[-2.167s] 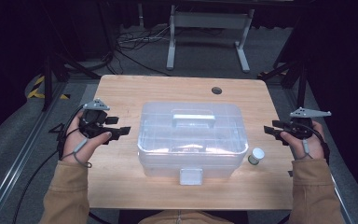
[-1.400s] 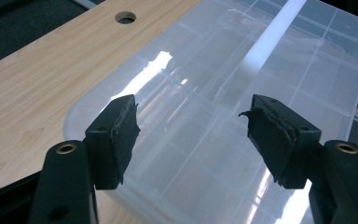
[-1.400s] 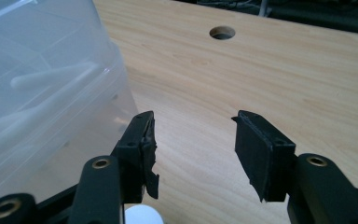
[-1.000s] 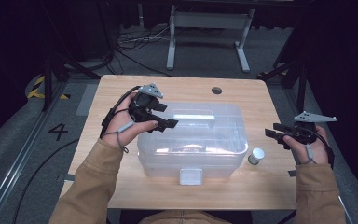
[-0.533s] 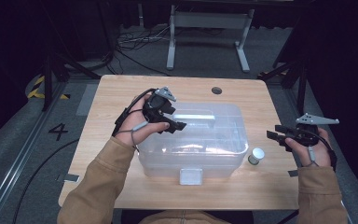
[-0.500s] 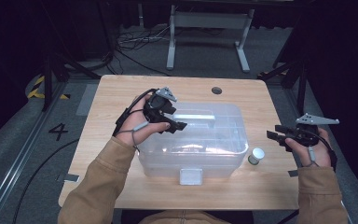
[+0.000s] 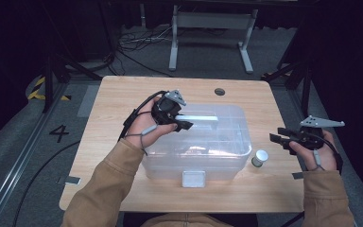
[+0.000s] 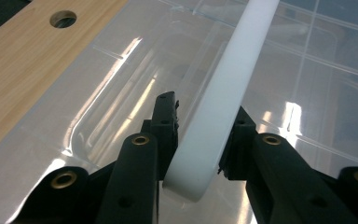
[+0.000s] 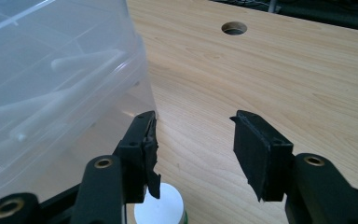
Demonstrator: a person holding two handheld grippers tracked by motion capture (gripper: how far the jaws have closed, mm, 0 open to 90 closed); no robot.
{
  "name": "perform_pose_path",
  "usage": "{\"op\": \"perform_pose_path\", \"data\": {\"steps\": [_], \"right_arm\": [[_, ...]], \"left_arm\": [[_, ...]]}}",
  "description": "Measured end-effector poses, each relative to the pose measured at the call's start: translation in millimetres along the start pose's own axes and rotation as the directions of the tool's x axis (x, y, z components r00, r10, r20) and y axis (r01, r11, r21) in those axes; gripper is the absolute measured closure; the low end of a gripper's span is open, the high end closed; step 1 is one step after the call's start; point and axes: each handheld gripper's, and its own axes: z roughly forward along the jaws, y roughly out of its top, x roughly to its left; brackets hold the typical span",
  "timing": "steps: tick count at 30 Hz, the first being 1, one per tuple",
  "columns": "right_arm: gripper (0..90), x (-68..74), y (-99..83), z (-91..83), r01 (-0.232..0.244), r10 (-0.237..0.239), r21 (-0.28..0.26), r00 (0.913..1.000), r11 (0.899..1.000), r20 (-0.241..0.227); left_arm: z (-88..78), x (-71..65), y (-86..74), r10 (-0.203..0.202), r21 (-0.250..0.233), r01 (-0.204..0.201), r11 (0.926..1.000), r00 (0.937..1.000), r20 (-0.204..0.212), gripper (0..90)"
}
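A clear plastic storage box (image 7: 217,142) with a lid stands in the middle of the wooden table (image 7: 123,99). A white handle (image 7: 203,118) lies along the lid's top. My left gripper (image 7: 184,120) rests on the lid at the handle's left end. In the left gripper view its jaws have just been closing, and both pads now press on the white handle (image 8: 223,93) between them. My right gripper (image 7: 276,138) hovers open to the right of the box, with nothing between its fingers. Below it stands a small white-capped jar (image 7: 260,157).
The box's front wall has a white latch (image 7: 193,178). A round cable hole (image 7: 220,91) is in the table behind the box. In the right gripper view, the box wall (image 9: 51,70) is close on the left and the jar cap (image 9: 161,210) is just under the left jaw.
My left hand moved from the table's left side up onto the box lid. Its jaws went from wide open to closed around the handle. The right hand stayed put.
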Motion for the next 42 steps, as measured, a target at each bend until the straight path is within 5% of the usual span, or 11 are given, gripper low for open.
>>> {"op": "perform_pose_path", "data": {"steps": [7,16,18,19,22,28,42], "right_arm": [[66.1,7.3,0.3,-6.2,0.010,-0.009,0.025,0.9988,1.000,-0.049],[87.1,27.6,2.6,-18.4,0.067,-0.063,0.017,0.9877,0.998,-0.143],[85.7,34.7,2.7,-19.5,0.098,-0.093,0.015,0.9754,0.995,-0.200],[85.0,39.4,2.1,-18.9,0.134,-0.128,0.004,0.9554,0.991,-0.266],[86.8,48.7,1.0,-15.2,0.183,-0.165,0.015,0.9197,0.983,-0.356],[90.0,55.2,-0.7,-2.2,0.197,-0.164,0.051,0.9100,0.979,-0.381],[90.0,69.1,1.8,11.0,0.241,-0.202,0.044,0.8878,0.969,-0.413]], "left_arm": [[-4.9,2.9,6.9,0.005,0.007,-0.004,1.0000,0.9994,-0.033,73.4],[-8.9,13.2,20.4,-0.010,0.043,0.011,0.9990,0.9997,-0.023,73.1],[-9.5,17.7,24.0,-0.035,0.050,0.035,0.9981,0.9994,0.000,72.9],[-10.0,18.8,25.3,-0.039,0.054,0.038,0.9978,0.9992,0.006,72.4],[-11.1,21.5,30.2,-0.040,0.067,0.040,0.9970,0.9992,0.001,72.1],[-12.3,26.9,34.7,-0.051,0.069,0.051,0.9963,0.9987,0.002,71.7],[-15.2,26.5,37.7,-0.052,0.066,0.052,0.9965,0.9986,0.005,70.3]]}}
